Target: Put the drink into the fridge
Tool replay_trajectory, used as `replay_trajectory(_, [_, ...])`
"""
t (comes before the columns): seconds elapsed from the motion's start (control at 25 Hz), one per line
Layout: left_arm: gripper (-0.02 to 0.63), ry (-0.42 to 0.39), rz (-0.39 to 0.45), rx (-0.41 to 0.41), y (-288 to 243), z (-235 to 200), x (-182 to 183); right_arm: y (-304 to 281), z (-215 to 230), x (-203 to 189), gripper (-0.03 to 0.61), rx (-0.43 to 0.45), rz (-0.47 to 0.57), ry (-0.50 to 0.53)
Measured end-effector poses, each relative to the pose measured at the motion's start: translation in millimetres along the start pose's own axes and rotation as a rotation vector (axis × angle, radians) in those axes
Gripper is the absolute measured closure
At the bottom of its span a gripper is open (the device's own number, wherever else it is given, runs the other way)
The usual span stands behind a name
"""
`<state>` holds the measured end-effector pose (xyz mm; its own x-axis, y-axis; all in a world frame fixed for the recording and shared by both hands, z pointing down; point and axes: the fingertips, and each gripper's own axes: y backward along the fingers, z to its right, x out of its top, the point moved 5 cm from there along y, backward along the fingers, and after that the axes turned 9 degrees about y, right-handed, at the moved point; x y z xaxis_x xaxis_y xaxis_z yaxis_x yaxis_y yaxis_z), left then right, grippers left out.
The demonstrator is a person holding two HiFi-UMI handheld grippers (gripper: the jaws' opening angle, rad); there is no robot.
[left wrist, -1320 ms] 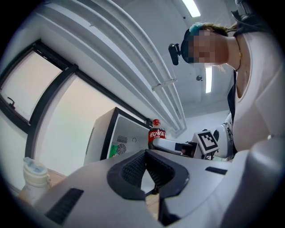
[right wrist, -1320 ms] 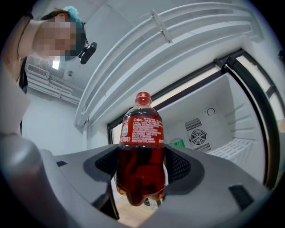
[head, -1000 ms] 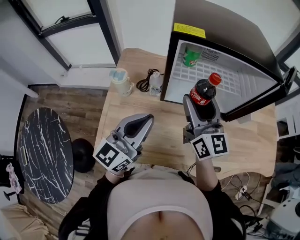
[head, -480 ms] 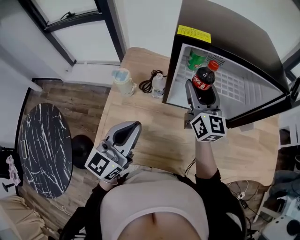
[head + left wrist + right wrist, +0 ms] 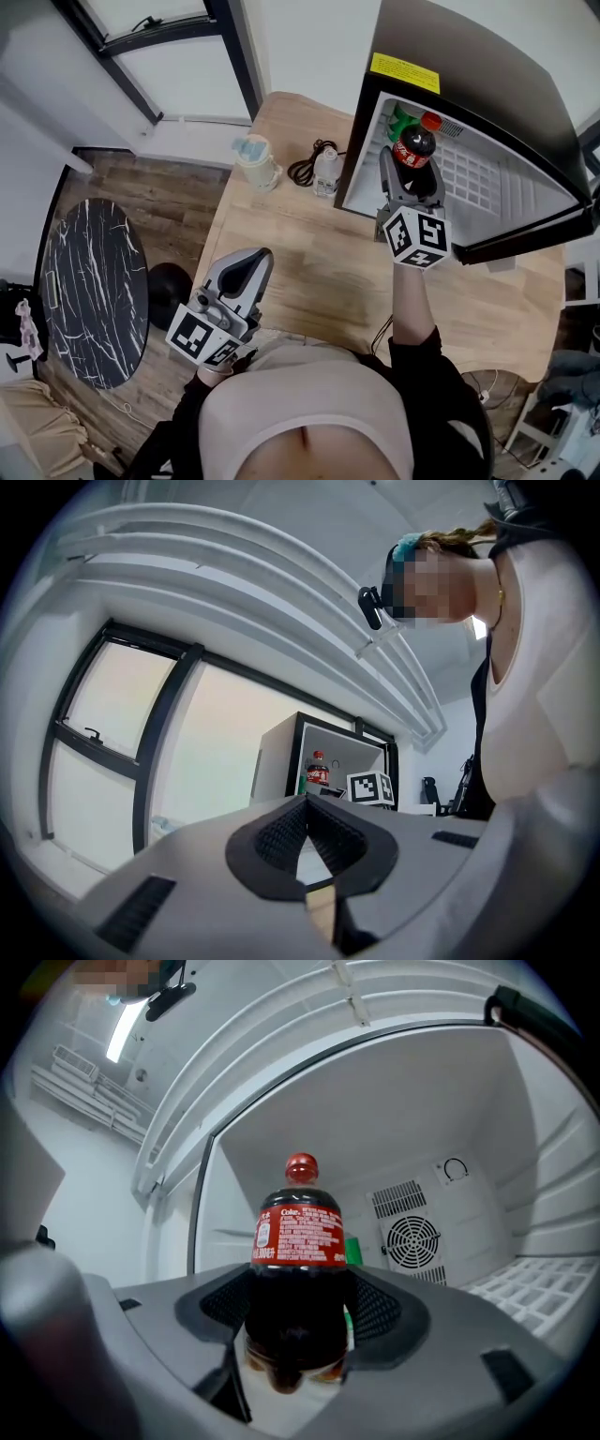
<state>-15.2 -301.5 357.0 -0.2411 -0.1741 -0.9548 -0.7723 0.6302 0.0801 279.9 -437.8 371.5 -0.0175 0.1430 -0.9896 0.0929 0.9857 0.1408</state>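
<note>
Bottle (image 5: 300, 1241) stands upright, pinched low between the right tongs (image 5: 410, 183), just inside the open fridge (image 5: 487, 84); its back wall (image 5: 403, 1138) lies straight ahead. Left tongs (image 5: 309, 841), pressed together and empty, hang well behind.

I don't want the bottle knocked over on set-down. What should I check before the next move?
1. Grip: ok, right gripper shut on cola bottle.
2. Bottle upright: ok.
3. Access: ok, fridge stands open.
4. Clearance to green bottle: cannot tell; it stands close behind.
5. Landing spot: ok, shelf bare to the right.
6. Free hand: ok, left gripper shut, empty, away from fridge.
</note>
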Motion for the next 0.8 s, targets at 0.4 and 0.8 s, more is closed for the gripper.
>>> replay_trajectory(0.4, [0.607,0.000,-0.004,0.031,6,-8,1,-16,4,-13,0.261,-0.064,-0.036,0.043])
replay_trajectory(0.8, [0.607,0.003,-0.005,0.038,7,-11,0,-25,-1,-20,0.261,-0.116,-0.097,0.143])
